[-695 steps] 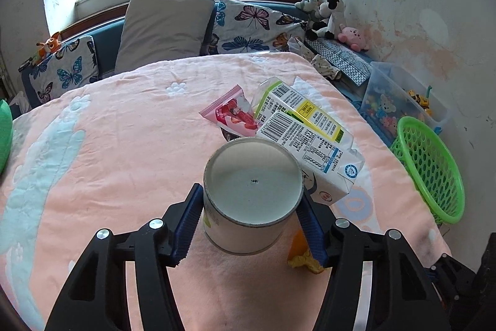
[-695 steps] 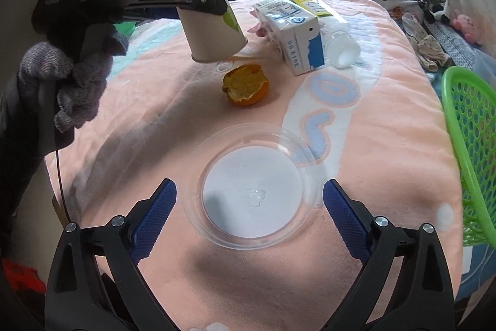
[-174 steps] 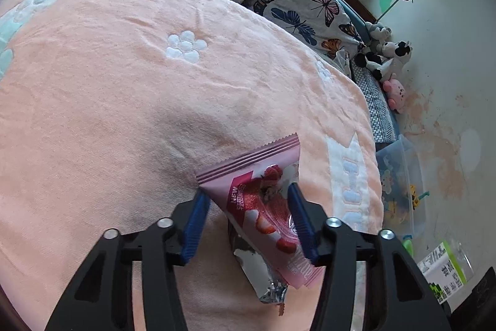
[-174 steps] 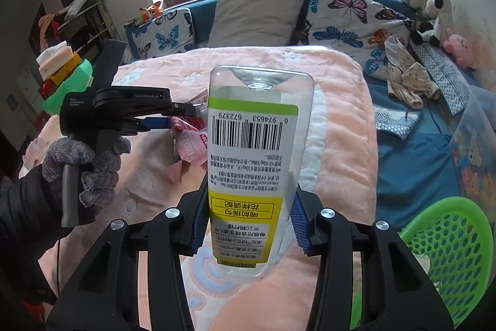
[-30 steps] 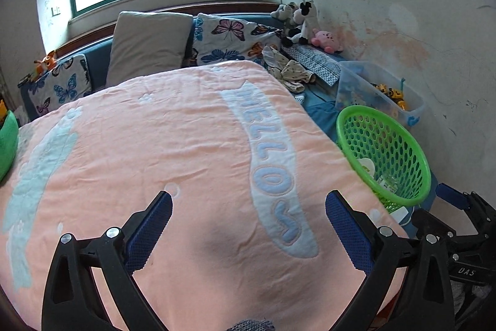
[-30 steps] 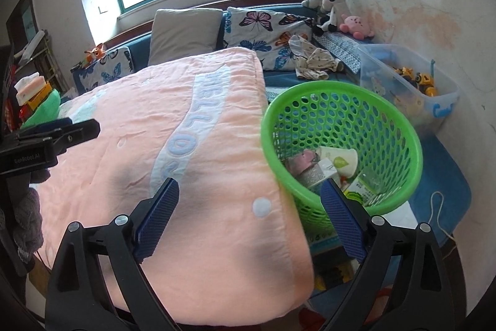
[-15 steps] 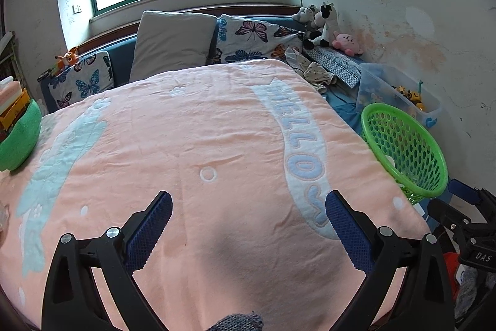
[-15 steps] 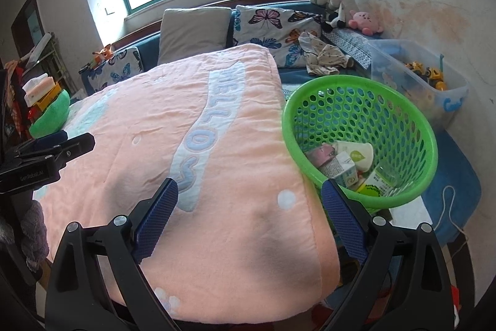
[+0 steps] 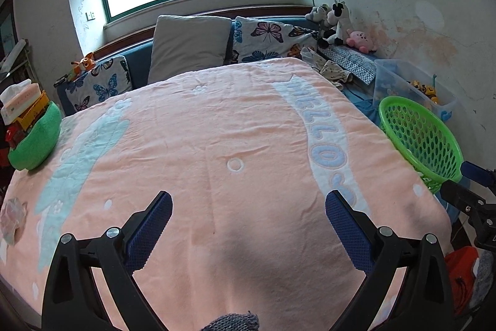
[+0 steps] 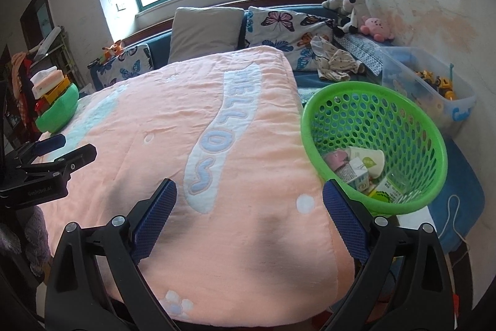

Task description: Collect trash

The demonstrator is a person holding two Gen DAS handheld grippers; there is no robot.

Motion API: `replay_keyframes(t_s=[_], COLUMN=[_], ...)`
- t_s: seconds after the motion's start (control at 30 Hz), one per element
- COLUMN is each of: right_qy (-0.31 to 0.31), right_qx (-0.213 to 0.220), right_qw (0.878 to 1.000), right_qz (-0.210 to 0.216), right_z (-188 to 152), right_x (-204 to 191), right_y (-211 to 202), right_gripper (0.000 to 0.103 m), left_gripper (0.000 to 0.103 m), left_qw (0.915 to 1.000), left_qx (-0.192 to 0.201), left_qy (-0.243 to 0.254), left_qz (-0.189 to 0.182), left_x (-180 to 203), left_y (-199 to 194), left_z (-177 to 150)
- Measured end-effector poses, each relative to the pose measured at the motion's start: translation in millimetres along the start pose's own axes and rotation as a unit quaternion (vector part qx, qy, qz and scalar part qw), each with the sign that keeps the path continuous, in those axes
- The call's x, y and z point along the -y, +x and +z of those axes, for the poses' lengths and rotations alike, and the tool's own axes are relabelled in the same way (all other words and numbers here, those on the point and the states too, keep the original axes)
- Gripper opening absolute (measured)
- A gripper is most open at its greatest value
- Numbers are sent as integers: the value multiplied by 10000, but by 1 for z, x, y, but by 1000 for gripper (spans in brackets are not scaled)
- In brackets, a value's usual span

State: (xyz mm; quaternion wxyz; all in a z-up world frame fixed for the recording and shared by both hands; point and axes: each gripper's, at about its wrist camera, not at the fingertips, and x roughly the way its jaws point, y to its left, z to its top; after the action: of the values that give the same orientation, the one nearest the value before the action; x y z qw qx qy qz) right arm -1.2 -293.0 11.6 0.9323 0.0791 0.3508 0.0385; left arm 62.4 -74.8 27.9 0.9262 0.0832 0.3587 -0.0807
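Both tongs, left (image 9: 248, 203) and right (image 10: 249, 191), farther back, wide open, empty; one basket (image 10: 432, 132), two cartons (image 10: 356, 174).

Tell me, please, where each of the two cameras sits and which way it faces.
Left wrist: on the left gripper, facing along its open blue-padded fingers over the peach HELLO blanket toward the window; the right gripper pokes in at right.
Right wrist: on the right gripper, also open, facing the same way; the left gripper shows at left.
Both share the blanket, the butterfly-print pillows and the green perforated plastic basket holding trash.
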Motion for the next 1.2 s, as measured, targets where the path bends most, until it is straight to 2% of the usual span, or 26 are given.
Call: replay_keyframes(t_s=[1.2], right_qy=[-81], right_qx=[-3], right_qw=[9999], right_qz=[86], right_z=[1], right_x=[-9], right_y=[7], right_gripper=[95], left_gripper=[96], left_qw=[9997], left_qx=[27], left_qy=[-147], left_qz=[179], left_x=[-15], left_y=[-9], left_z=[-9])
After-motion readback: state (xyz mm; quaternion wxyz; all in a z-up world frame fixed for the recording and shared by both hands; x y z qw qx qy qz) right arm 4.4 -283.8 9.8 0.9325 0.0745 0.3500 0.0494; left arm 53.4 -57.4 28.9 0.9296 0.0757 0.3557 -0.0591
